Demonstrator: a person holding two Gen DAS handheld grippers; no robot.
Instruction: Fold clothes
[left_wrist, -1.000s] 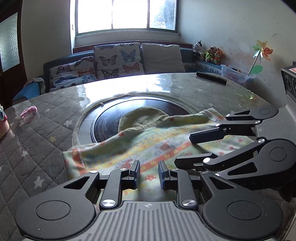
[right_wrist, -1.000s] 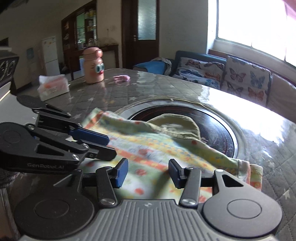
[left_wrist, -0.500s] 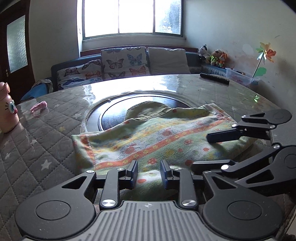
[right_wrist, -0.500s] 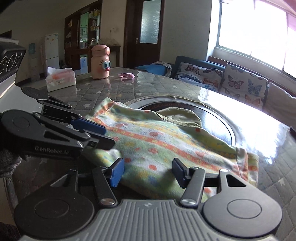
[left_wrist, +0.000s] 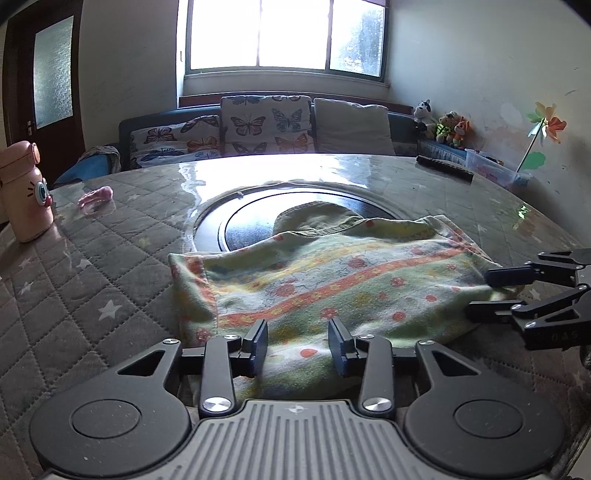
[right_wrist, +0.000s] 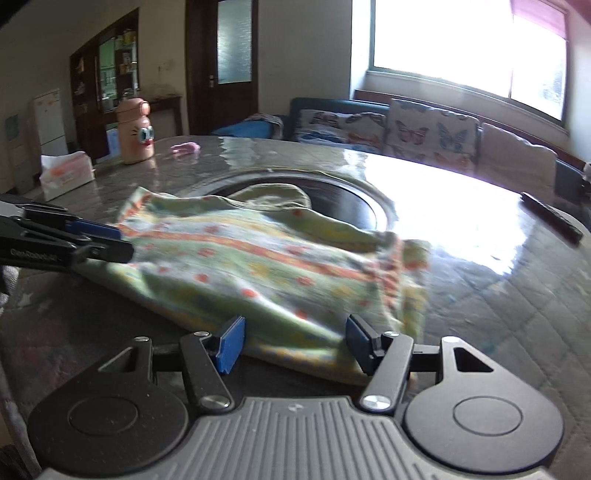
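Note:
A green flowered garment with orange stripes (left_wrist: 332, 288) lies folded on the round table, partly over the dark turntable (left_wrist: 255, 218). It also shows in the right wrist view (right_wrist: 258, 258). My left gripper (left_wrist: 297, 341) is open at the garment's near edge, holding nothing. My right gripper (right_wrist: 293, 341) is open at the garment's near right edge, also empty. In the left wrist view the right gripper (left_wrist: 487, 291) sits at the cloth's right corner. In the right wrist view the left gripper (right_wrist: 114, 242) sits at the cloth's left corner.
The table has a quilted grey cover (left_wrist: 92, 266). A pink bottle (left_wrist: 22, 192) and a small pink item (left_wrist: 96, 195) stand at the left. A tissue box (right_wrist: 66, 173) is at the far left. A black remote (left_wrist: 443, 168) lies at the far right. A sofa (left_wrist: 266, 125) is behind.
Both grippers have drawn back toward the near edge and opened wider. The garment now lies flatter and farther in front of the fingers.

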